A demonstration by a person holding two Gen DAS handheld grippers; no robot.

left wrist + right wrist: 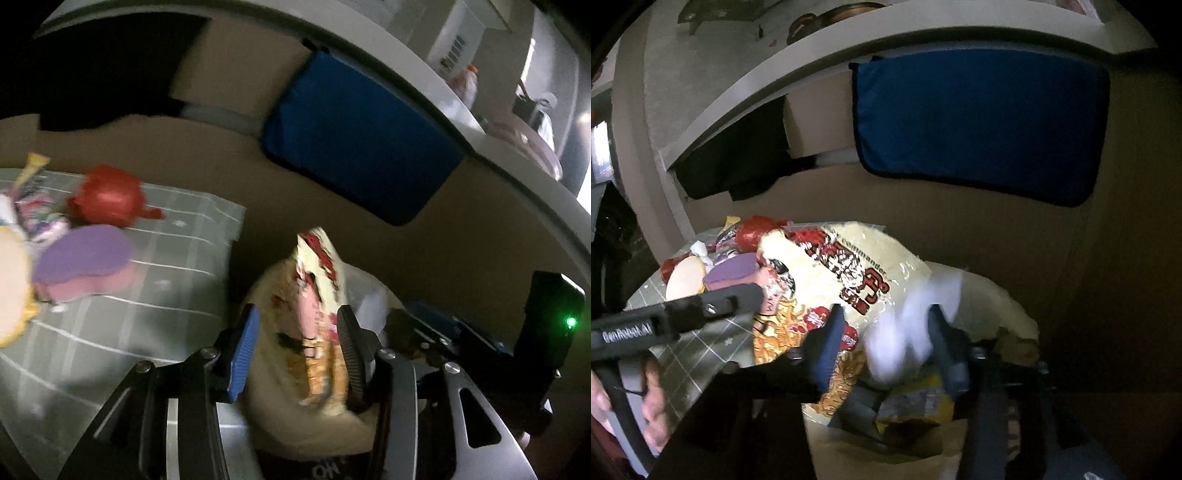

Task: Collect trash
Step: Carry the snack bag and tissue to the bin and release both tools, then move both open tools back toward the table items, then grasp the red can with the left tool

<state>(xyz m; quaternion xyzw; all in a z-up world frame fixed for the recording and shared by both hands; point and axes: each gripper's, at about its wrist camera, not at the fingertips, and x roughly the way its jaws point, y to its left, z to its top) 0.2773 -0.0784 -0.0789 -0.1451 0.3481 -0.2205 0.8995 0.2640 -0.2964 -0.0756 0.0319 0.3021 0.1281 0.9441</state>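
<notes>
Both tools point down toward an open bag (886,454) beside the bench (122,325). The left tool (295,350) stands wide, with a yellow snack wrapper (317,314) loose between its fingers. The right tool (886,347) is also wide, around a blurred white paper (905,332) over the bag. A hand (652,402) grips the left tool's handle.
</notes>
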